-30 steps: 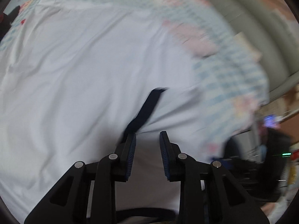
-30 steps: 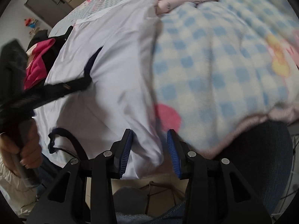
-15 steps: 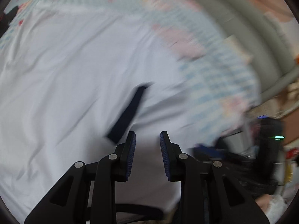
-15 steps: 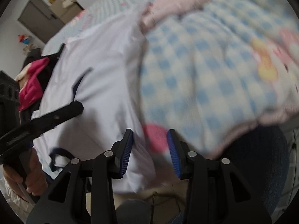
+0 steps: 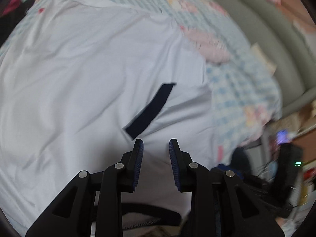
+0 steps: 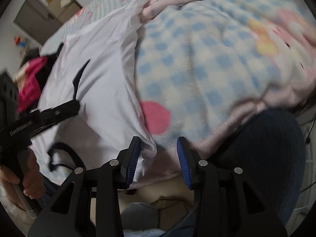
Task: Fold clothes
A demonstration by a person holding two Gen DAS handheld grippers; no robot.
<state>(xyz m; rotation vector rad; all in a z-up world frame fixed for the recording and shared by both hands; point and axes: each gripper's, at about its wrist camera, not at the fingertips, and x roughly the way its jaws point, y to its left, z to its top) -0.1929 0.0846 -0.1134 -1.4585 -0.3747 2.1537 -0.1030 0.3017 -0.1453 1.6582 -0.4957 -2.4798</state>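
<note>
Fingers of the left gripper (image 5: 156, 145) stand parted with bare white cloth showing in the gap, nothing pinched between the blue pads. They hang over the near edge of the bed, above one white shirt (image 5: 83, 75) spread flat across the bedding. One dark navy band (image 5: 151, 109) lies slanted on the shirt just beyond the left fingertip, and a dark-trimmed neckline (image 5: 150, 210) shows under the gripper body at the shirt's near hem. Beyond the shirt, toward the far edge of the bed, runs the blue-and-white checked blanket (image 5: 233, 90) with pink and yellow prints, and one pink bundle (image 5: 209, 47) sits at the shirt's far right corner.

The right gripper (image 6: 159, 151) is likewise spread wide and holds nothing; a drooping corner of the shirt (image 6: 102, 83) hangs between its fingers at the bed's near edge, close to the left pad, though touch cannot be told. One red dot (image 6: 156, 116) on the checked blanket lies just past that corner. To the left in the right wrist view, the person's hand (image 6: 23, 179) grips the handle of the left gripper, whose fingers reach over the shirt beside the navy band. Farther left, at the bed's far side, one heap of pink and dark clothes (image 6: 29, 77) rests beside the shirt, blurred.
</note>
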